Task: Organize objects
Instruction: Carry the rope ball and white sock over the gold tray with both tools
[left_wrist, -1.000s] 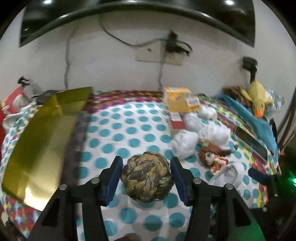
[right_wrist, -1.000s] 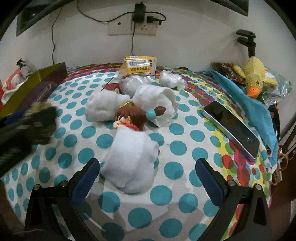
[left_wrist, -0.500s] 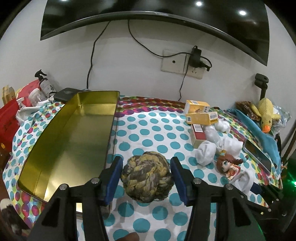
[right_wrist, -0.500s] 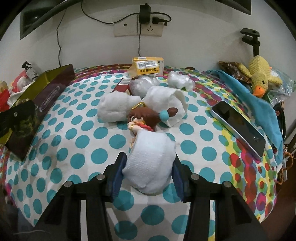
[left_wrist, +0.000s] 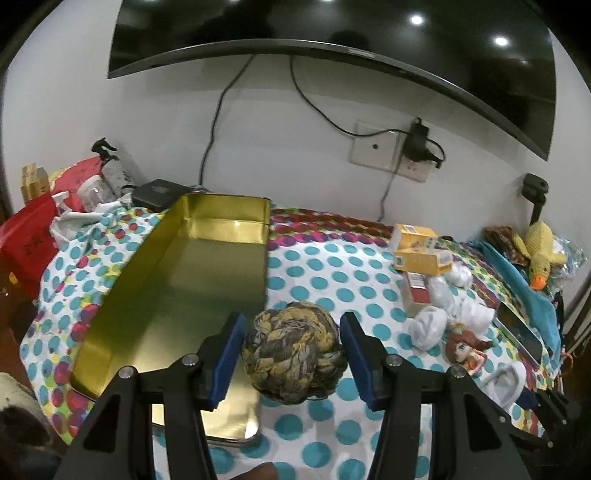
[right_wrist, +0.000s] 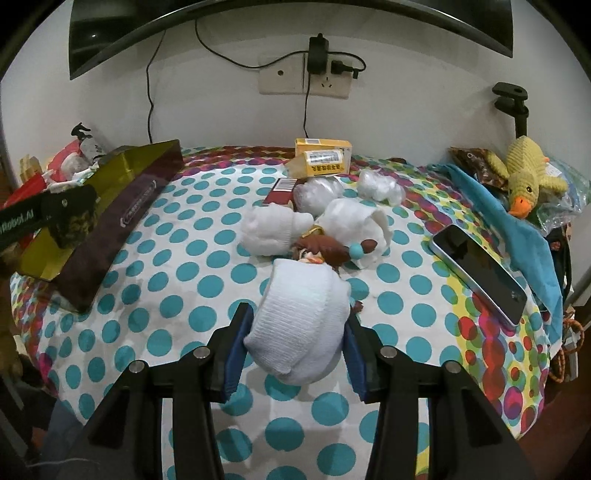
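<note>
- Left gripper, black-armed with blue pads, is closed on a round ball of braided yellow-and-grey rope; both pads press against its sides.
- That rope ball hangs above the right-hand rim of a long, shallow gold metal tin, which lies on the teal-polka-dot tablecloth towards the table's left side.
- Right gripper has its pads squeezed against a rolled white sock, which sits near the front of the table.
- Just behind that sock lies a small doll with brown hair, touching it, among more white sock bundles.
- Farther back are a dark red carton and yellow cardboard boxes near the wall.
- A smartphone with a dark screen lies to the right of the pile, beside a blue cloth.
- A yellow plush duck rests at the far right edge.
- From the right wrist view, the left gripper and its rope ball show over the tin, well apart from the sock pile.
</note>
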